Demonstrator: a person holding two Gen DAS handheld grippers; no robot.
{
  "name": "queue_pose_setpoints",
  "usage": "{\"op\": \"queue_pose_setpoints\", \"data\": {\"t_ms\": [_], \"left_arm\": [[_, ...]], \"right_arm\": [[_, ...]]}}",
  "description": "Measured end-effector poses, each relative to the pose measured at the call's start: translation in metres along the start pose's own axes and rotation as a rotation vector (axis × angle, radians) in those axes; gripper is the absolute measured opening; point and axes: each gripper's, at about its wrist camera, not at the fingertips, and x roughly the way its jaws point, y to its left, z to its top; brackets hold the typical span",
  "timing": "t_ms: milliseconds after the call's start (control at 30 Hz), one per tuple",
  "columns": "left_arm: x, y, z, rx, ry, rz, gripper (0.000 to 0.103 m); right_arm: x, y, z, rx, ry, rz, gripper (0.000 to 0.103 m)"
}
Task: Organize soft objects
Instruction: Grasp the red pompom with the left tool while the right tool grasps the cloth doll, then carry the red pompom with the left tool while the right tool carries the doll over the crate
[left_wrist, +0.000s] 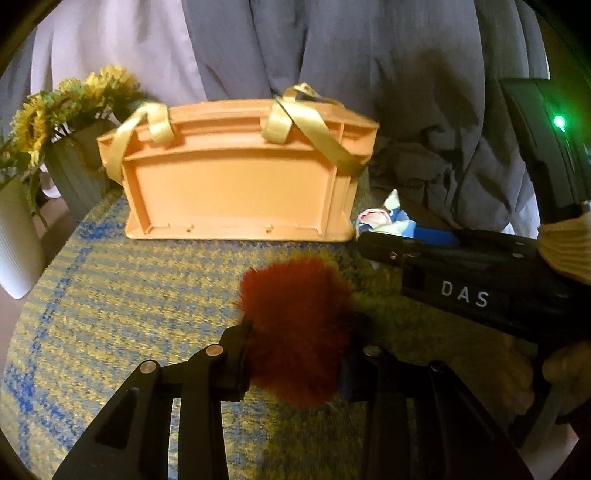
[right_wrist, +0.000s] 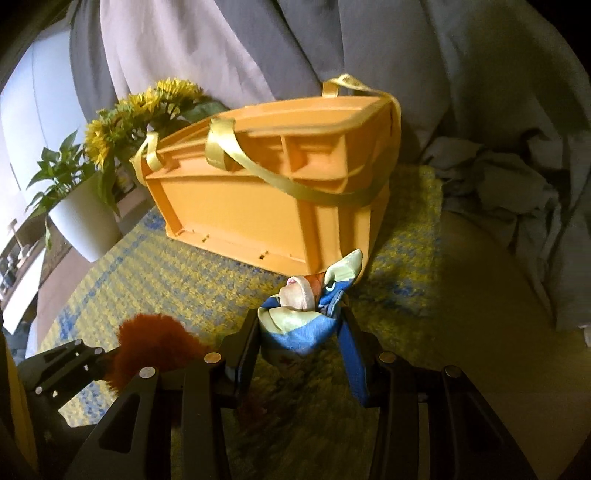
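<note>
Rust-red fluffy pom-pom (left_wrist: 295, 332) is pinched in the left tool (left_wrist: 295, 363); a blue-and-cream knotted fabric bundle (right_wrist: 303, 325) is pinched in the right tool (right_wrist: 301, 354), both above the bench, short of the orange plastic crate (left_wrist: 236, 177); nothing is judged stowed yet

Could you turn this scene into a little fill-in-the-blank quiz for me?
1. The left gripper is shut on a fluffy ball coloured ____.
2. The right gripper holds a bundled cloth that is mostly ____ and pale green.
3. The orange crate has ribbon handles coloured ____.
4. Left of the crate stand yellow ____ in a pot.

Missing words: red; blue; gold; sunflowers
</note>
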Motion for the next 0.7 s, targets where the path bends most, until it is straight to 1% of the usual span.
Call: {"op": "queue_pose_setpoints", "data": {"t_ms": [133, 300, 433, 700], "left_arm": [[-0.015, 0.003, 0.004, -0.024, -0.052, 0.004, 0.034], [-0.038, 0.012, 0.008, -0.046, -0.096, 0.015, 0.034], [-0.056, 0.019, 0.012, -0.052, -0.136, 0.027, 0.034], [-0.083, 0.032, 0.022, -0.047, -0.208, 0.021, 0.034]], "right_arm": [[-0.018, 0.007, 0.002, 0.009, -0.036, -0.016, 0.043], [-0.037, 0.018, 0.002, 0.008, -0.075, -0.035, 0.043], [-0.053, 0.028, 0.001, -0.001, -0.108, -0.051, 0.043], [-0.077, 0.049, 0.005, 0.013, -0.164, -0.076, 0.043]]}}
